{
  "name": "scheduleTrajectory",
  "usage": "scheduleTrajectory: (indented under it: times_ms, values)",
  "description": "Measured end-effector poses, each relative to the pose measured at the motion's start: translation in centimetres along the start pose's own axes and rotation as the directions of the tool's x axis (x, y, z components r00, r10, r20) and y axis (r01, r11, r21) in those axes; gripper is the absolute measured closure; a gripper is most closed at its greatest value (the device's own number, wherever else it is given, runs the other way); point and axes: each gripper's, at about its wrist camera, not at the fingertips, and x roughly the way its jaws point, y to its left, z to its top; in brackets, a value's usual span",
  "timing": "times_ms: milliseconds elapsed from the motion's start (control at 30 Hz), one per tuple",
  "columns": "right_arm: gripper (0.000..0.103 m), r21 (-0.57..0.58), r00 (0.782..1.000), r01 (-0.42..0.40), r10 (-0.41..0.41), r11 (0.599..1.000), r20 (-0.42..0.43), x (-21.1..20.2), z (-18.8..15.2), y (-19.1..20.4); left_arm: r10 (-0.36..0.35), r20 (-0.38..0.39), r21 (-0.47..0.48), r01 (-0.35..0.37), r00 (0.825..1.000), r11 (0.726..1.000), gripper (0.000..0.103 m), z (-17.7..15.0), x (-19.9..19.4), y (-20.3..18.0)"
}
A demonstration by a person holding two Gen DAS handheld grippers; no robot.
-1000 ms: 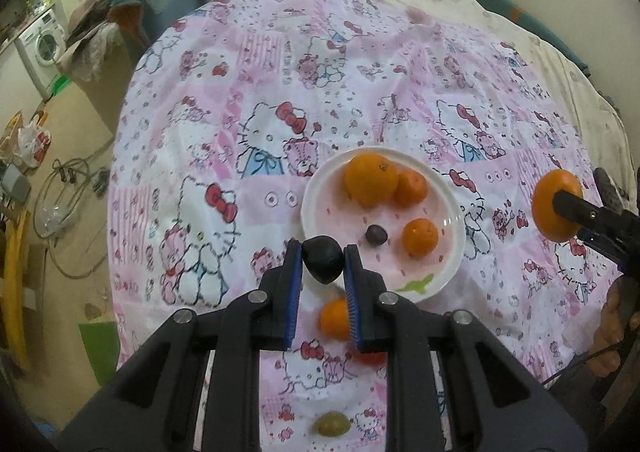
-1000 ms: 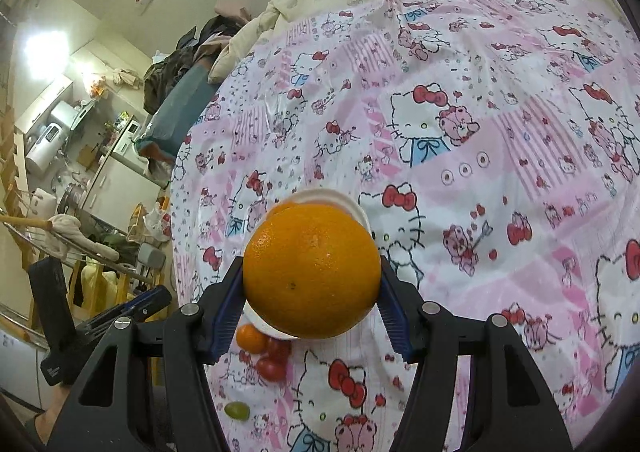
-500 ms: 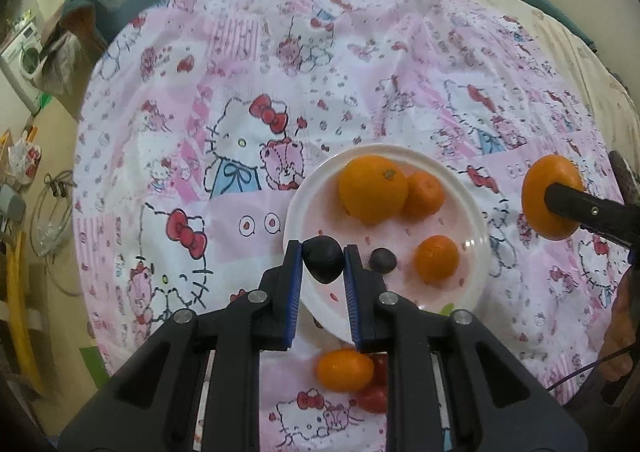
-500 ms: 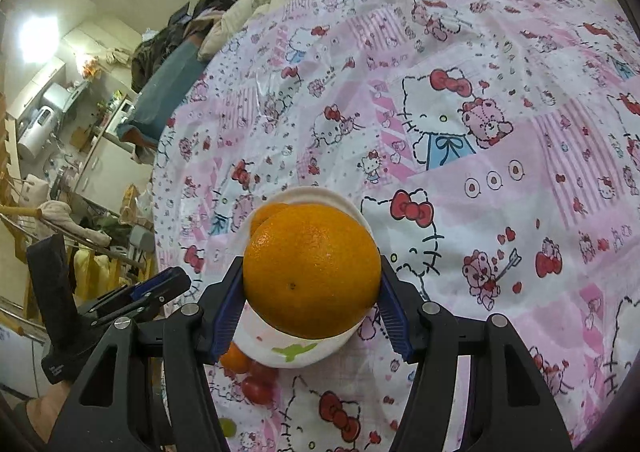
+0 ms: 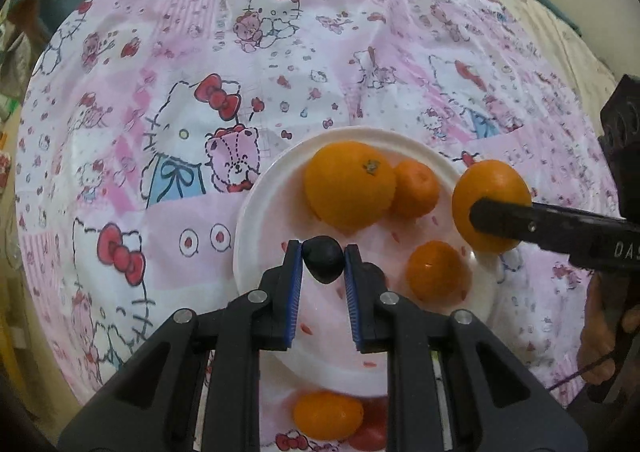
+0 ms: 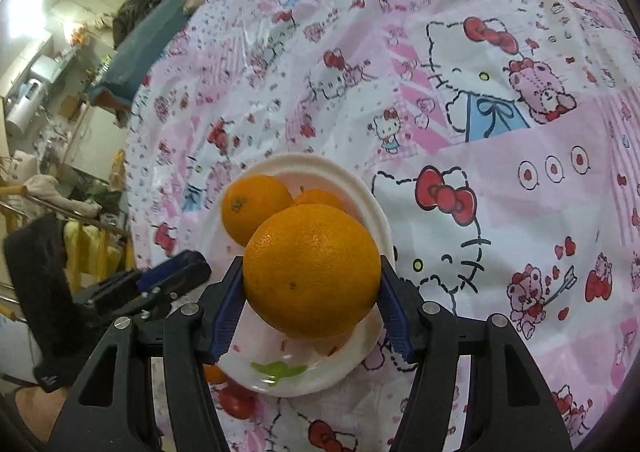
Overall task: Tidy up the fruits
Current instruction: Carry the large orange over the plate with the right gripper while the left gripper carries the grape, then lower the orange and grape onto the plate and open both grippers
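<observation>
Pink cartoon-print bedspread (image 5: 280, 51), cluttered kitchen (image 6: 48, 83)

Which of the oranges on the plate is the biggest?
The large orange at the far side of the white plate, showing its stem scar; the two mandarins beside it are clearly smaller.

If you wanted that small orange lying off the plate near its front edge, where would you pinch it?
Across its short middle, coming straight down from above. The small orange is oval and lies on its side on the cloth, close against a red fruit and near the plate rim, so only the top approach looks free.
</observation>
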Motion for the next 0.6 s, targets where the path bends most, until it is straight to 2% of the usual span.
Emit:
scheduleTrajectory:
  times_ms: [333, 600]
  values:
    - [0.037, 0.004, 1.0, 0.014, -0.014, 1.0, -0.02, 1.3, -0.1, -0.2, -0.004, -0.047, 0.002, 0.004, 0.999, 1.0, 0.085, 0.5, 2.0, -0.2]
    - [0.036, -0.006, 0.999, 0.032, -0.032, 0.999, -0.022, 1.2, -0.1, 0.2, 0.022, -0.063, 0.011, -0.022, 0.998, 1.0, 0.085, 0.6, 2.5, -0.4]
